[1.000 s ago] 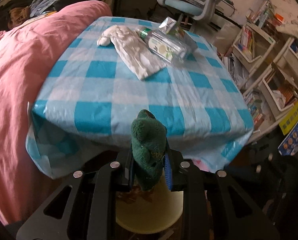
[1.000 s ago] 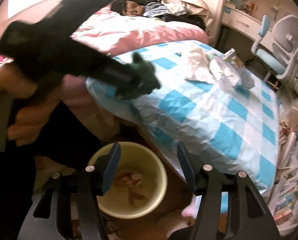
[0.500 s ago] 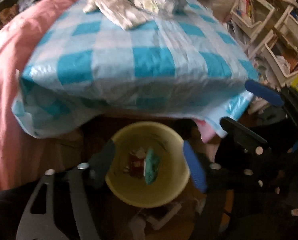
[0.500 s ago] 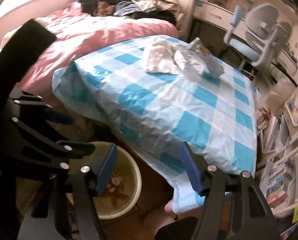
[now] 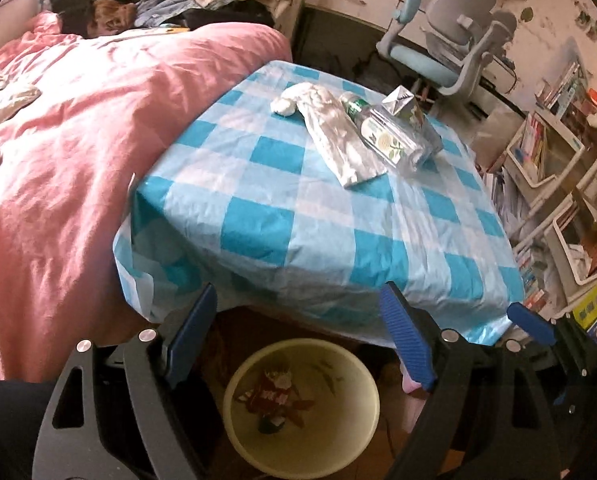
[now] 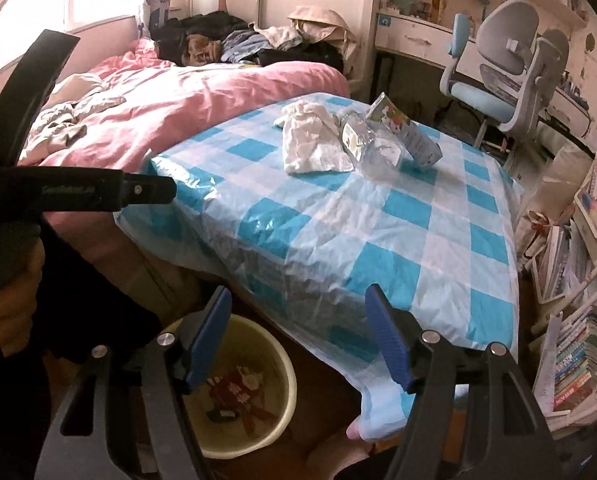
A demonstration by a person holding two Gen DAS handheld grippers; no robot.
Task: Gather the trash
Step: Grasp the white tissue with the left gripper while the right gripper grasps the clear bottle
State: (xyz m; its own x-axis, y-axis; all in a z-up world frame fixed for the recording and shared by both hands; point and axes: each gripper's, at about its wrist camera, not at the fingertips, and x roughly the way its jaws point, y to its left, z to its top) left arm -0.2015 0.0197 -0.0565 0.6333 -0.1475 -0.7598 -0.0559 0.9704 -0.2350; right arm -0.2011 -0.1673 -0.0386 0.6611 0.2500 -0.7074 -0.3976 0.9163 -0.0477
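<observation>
Pink duvet-covered bed (image 5: 78, 152) fills the left side, and right against it sits the desk (image 5: 322, 216) under a crinkly blue-and-white checked plastic cloth. Down on the floor at the near edge of the desk is a pale yellow round plastic bin (image 5: 302, 408) with some red wrapper scraps and a dark bit already in the bottom.

What's left of the trash is bunched at the far end of the desk: a crumpled white paper bag (image 5: 334, 132), a clear plastic bottle with a green cap (image 5: 386, 136) lying on its side touching the bag, and a small silver-topped carton (image 6: 408, 132) leaning just behind the bottle.

Both tools are spread wide and carrying nothing; the left tool (image 5: 298, 336) hangs over the bin, and the right tool (image 6: 300, 336) hangs over the near desk edge.

I'd say the next step is reaching for that far pile. Probably best to take the bottle across its middle, since it looks thin and could roll or squash, and keep the cloth from dragging.
</observation>
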